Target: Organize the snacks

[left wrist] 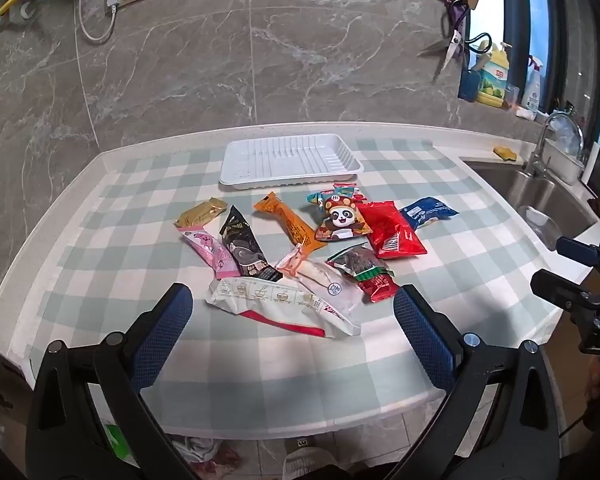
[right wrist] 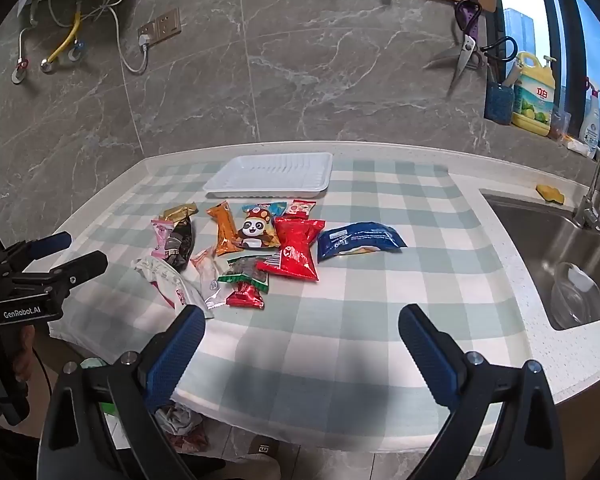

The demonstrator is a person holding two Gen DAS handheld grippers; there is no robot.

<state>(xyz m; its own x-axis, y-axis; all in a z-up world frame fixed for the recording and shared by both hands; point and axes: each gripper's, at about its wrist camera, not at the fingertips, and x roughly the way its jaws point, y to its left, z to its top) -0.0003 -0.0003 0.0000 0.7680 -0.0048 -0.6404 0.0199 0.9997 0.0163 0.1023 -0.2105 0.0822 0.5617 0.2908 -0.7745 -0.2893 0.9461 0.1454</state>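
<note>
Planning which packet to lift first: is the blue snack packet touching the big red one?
Apart. The right wrist view shows a strip of checked cloth between the blue snack packet and the big red packet.

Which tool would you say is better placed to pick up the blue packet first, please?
Probably the right tool: the blue packet lies on the pile's sink side, ahead of it. The left tool, also open, faces the white packet.

Snack packets (right wrist: 244, 252) lie scattered in a loose heap on the checked cloth: a panda pouch (left wrist: 342, 216) leans on a red bag (left wrist: 392, 230), a blue one (right wrist: 358, 242) sits apart, and the ribbed white tray (left wrist: 290, 160) waits empty just behind them.
</note>
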